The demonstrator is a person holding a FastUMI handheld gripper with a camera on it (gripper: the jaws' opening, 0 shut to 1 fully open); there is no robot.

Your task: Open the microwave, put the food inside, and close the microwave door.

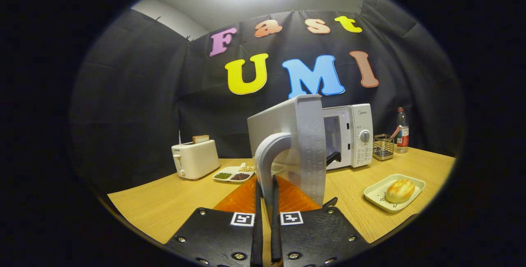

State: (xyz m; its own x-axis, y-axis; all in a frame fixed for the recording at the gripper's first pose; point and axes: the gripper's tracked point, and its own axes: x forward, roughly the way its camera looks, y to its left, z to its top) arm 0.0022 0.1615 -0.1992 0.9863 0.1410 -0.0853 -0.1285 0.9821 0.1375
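Gripper [266, 201] is aimed level across the table [172, 201], fingers nearly pressed together, a thin gap left; the lower end of the door handle [269, 156] is seen in that gap, but whether both fingers actually press on it cannot be told. Microwave door [296, 143] is swung wide open toward the camera, edge-on just ahead of the fingers, blocking most of the line of sight to the cavity. Microwave [349, 135] body stands beyond the door at 1 o'clock, with its dial panel facing forward; a small logo is seen at the panel top but not legible. Embossed text runs down the door edge, too small to read. Food: a bread roll [399, 190] lies on a pale tray [376, 193] on the table at 3 o'clock of the fingers, well apart from the microwave. An orange mat [242, 199] lies under the door, just ahead of the fingers. A toaster [195, 158] with a slice in its slot is at 10 o'clock, a divided dish [234, 173] of beans just beside it. A wire basket [383, 147] and a bottle [402, 130] stand right of the microwave.
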